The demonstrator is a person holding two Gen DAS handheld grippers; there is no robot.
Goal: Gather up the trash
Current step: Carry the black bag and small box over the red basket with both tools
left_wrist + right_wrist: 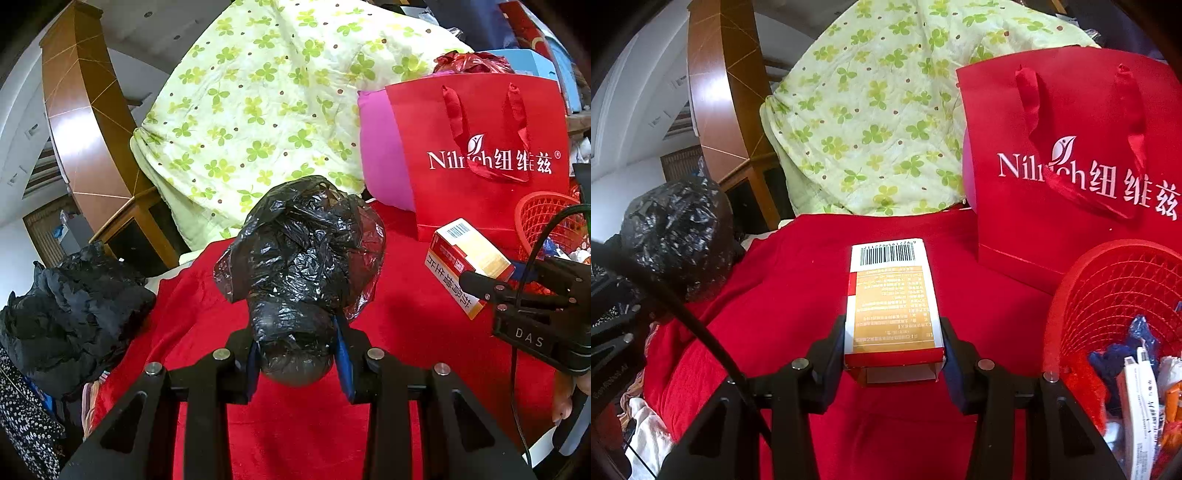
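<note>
A crumpled black plastic bag (303,254) is lifted above the red blanket (406,369), and my left gripper (300,360) is shut on its lower end. The same black bag (677,232) appears at the left of the right wrist view. My right gripper (894,354) is shut on a red, orange and white carton (892,302) with a barcode at its far end. That carton (467,264) and the right gripper (491,286) sit at the right of the left wrist view. A red mesh basket (1108,291) with several pieces of rubbish stands just right of the carton.
A red paper gift bag (1071,166) with white lettering stands behind the basket, beside a pink cushion (384,155). A green clover-print quilt (266,110) is piled at the back. Dark clothing (70,314) lies at the left, by a wooden headboard (85,110).
</note>
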